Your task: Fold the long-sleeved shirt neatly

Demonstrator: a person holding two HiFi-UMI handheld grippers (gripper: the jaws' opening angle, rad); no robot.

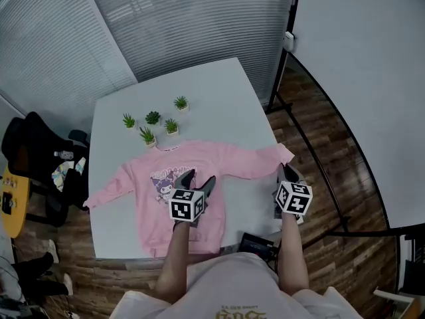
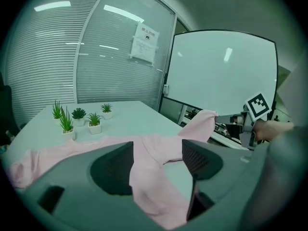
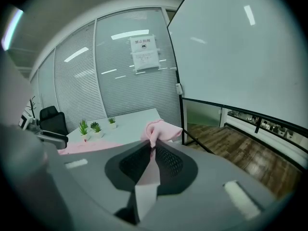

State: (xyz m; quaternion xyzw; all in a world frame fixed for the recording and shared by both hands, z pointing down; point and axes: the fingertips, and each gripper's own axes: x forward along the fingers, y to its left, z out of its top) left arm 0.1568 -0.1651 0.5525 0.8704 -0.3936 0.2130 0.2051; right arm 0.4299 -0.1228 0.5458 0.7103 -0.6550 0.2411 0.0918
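Pink long-sleeved shirt [image 1: 143, 201] lies flat on the white table [image 1: 199, 92], sleeves spread left to right. At centre, the left gripper [image 1: 199, 177] hovers over its chest, jaws apart and pinching nothing. At right, the right gripper [image 1: 287, 173] is clamped on the sleeve cuff [image 1: 282, 155], so the likely fold runs leftward.

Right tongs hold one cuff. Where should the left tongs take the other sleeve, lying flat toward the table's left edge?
Pinch its cuff, coming in level from the table's left edge with the left tongs. The sleeve lies flat and straight, so probably only the cuff, right at the edge, lets a jaw slide beneath.
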